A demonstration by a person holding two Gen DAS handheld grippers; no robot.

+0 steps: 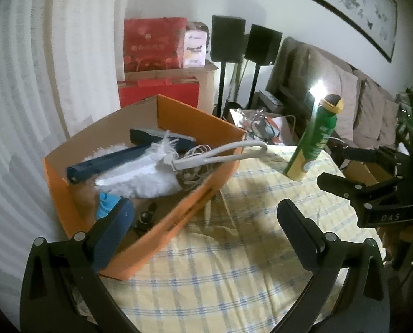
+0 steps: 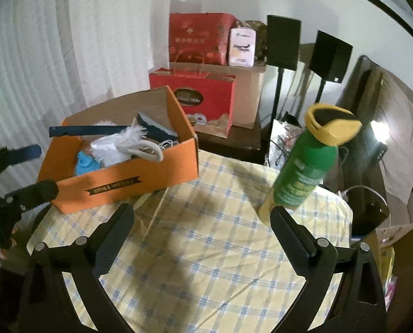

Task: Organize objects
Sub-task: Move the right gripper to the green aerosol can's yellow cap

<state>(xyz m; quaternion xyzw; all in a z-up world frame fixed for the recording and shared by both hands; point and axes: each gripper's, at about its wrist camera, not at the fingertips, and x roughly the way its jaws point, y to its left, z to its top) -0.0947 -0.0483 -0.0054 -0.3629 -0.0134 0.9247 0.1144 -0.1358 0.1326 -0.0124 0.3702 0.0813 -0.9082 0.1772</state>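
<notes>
dim room | lamp point(image 1: 318, 87) glare blown out | soft blur | fisheye-warped edges

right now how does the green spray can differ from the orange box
The spray can is tall, narrow and round, green with a yellow cap; the box is low, wide and square-cornered, orange cardboard. The can is capped shut, while the box is open on top and holds a white duster and other items. The can stands apart, nearer the right gripper; the box is nearer the left gripper. Both rest on the checked tablecloth.
</notes>
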